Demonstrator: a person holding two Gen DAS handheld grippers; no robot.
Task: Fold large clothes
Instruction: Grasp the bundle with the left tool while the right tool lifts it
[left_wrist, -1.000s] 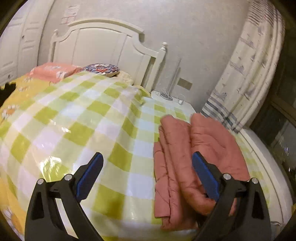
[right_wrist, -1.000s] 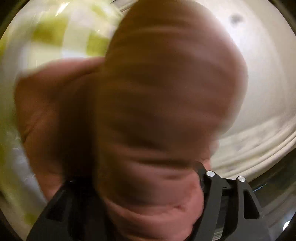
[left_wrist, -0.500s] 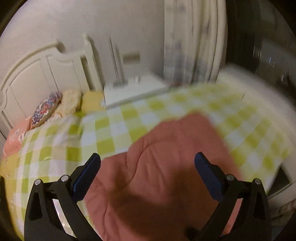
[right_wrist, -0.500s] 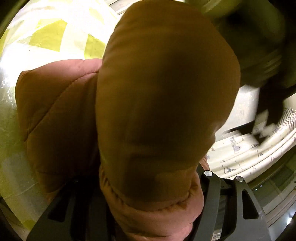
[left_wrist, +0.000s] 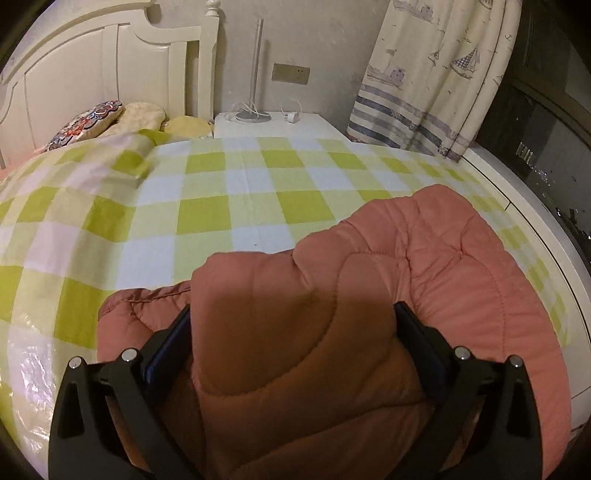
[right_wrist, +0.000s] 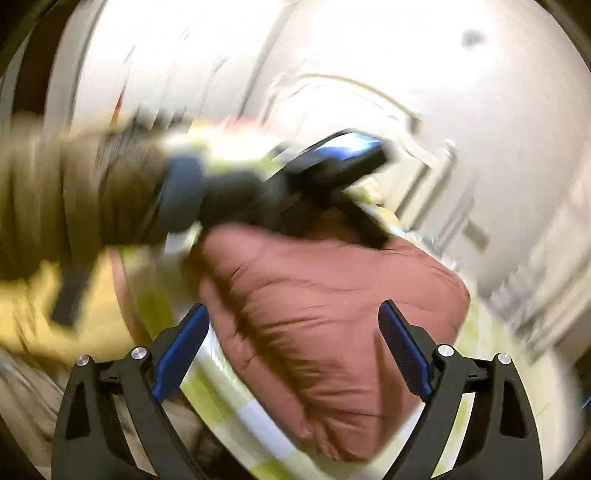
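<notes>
A salmon-pink quilted jacket (left_wrist: 443, 266) lies folded on the green-checked bed cover (left_wrist: 240, 199). My left gripper (left_wrist: 291, 339) has its jaws wide around a thick fold of the jacket, pads pressing the padding on both sides. In the blurred right wrist view the jacket (right_wrist: 332, 295) lies on the bed ahead of my right gripper (right_wrist: 295, 343), which is open and empty above it. The left gripper and the person's sleeve (right_wrist: 92, 192) show there, over the jacket's far edge.
A white headboard (left_wrist: 110, 66) and pillows (left_wrist: 92, 118) stand at the back left. A white nightstand (left_wrist: 280, 123) with a lamp base is behind the bed. A patterned curtain (left_wrist: 436, 74) hangs at the right, beside a white ledge (left_wrist: 535, 206).
My right gripper let go of the jacket fold and pulled back, open. My left gripper swung right over the jacket and closed in around a thick fold of it.
</notes>
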